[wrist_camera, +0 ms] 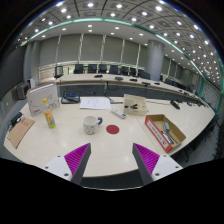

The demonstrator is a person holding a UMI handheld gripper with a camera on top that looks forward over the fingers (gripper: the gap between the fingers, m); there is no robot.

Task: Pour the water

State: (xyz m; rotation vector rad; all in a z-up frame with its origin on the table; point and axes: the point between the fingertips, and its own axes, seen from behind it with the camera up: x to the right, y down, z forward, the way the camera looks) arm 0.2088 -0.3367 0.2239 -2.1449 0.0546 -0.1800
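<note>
A grey mug (91, 125) with a handle stands on the cream table (60, 145), well beyond my fingers. A flat red coaster (113, 129) lies just to its right. A small yellow-orange bottle (49, 119) stands farther left, near a white board. My gripper (112, 160) is open and empty, held above the table's near part, with its purple pads (76, 157) spread wide apart. Nothing is between the fingers.
A cardboard tray (164, 131) with small items sits to the right of the coaster. A white board (43, 98) and a brown item (20, 132) are at the left. Papers, a box (135, 104) and office chairs lie farther back.
</note>
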